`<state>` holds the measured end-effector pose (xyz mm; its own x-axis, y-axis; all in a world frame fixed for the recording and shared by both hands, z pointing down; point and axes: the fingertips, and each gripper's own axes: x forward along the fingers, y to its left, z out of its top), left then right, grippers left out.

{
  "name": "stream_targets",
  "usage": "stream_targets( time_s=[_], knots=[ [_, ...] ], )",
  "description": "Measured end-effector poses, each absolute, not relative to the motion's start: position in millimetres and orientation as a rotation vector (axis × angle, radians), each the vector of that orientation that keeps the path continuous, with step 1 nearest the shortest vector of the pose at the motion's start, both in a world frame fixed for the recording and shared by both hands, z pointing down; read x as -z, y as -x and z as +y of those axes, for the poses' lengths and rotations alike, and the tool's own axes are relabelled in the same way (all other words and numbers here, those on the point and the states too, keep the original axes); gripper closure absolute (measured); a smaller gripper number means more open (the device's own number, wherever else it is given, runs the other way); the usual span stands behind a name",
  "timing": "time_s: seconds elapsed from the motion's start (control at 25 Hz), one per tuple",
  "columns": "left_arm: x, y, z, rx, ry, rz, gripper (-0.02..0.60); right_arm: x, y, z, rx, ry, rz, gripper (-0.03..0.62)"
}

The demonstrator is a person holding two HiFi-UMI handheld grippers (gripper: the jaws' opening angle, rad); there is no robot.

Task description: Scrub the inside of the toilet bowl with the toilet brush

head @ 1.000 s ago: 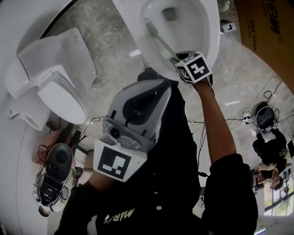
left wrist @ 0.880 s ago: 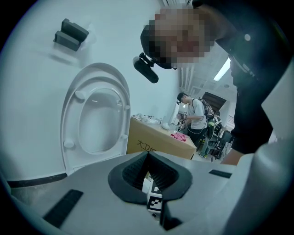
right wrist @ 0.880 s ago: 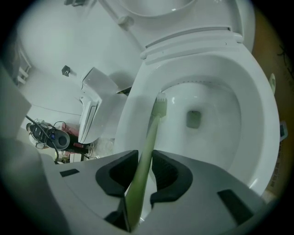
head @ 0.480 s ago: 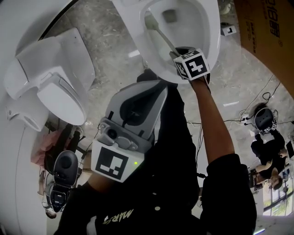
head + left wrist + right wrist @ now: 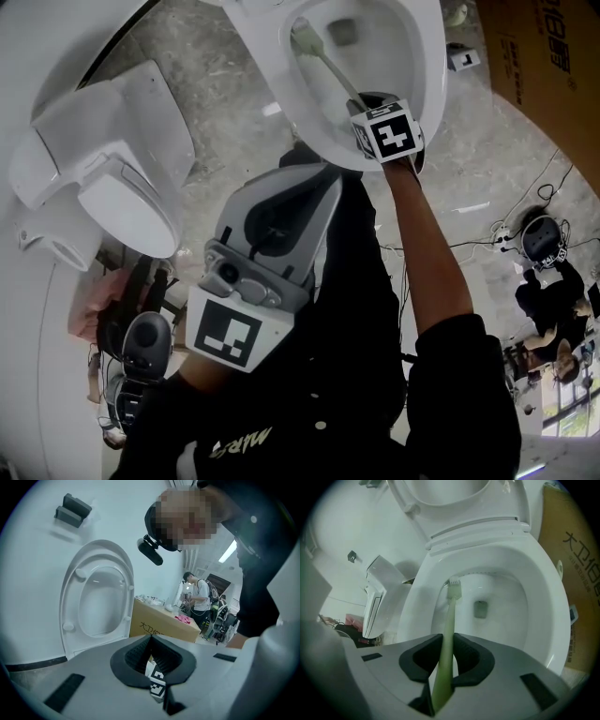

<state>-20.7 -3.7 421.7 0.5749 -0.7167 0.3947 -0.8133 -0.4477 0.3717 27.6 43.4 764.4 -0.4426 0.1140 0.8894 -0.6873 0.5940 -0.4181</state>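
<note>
Grey speckled floor [image 5: 234,75] runs under a white toilet bowl [image 5: 543,597] at the top centre of the head view. A second white toilet [image 5: 112,159] stands at the left and a cardboard box [image 5: 544,66] at the upper right.

The right gripper [image 5: 446,656] has its jaws clamped on the pale green handle of the toilet brush [image 5: 449,616]. The brush head rests on the bowl's inner left wall just under the rim, left of the drain opening [image 5: 480,609]. The bowl's right half is open.

The left gripper [image 5: 151,641] sits low by the person's body, jaws together and holding nothing.
</note>
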Motion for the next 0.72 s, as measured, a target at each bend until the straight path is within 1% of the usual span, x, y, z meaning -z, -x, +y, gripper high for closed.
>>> stream_targets(
  time_s=[0.28, 0.72],
  knots=[
    [-423.9, 16.4, -7.4, -0.251, -2.283, -1.212, 0.557, -764.7, -40.0, 44.5, -0.907, -0.458, -1.829, 0.507],
    [-415.3, 19.9, -11.1, -0.228, -2.283, -1.22, 0.557, -752.8, -69.0, 31.5, -0.666, -0.359, -1.796, 0.508]
  ],
)
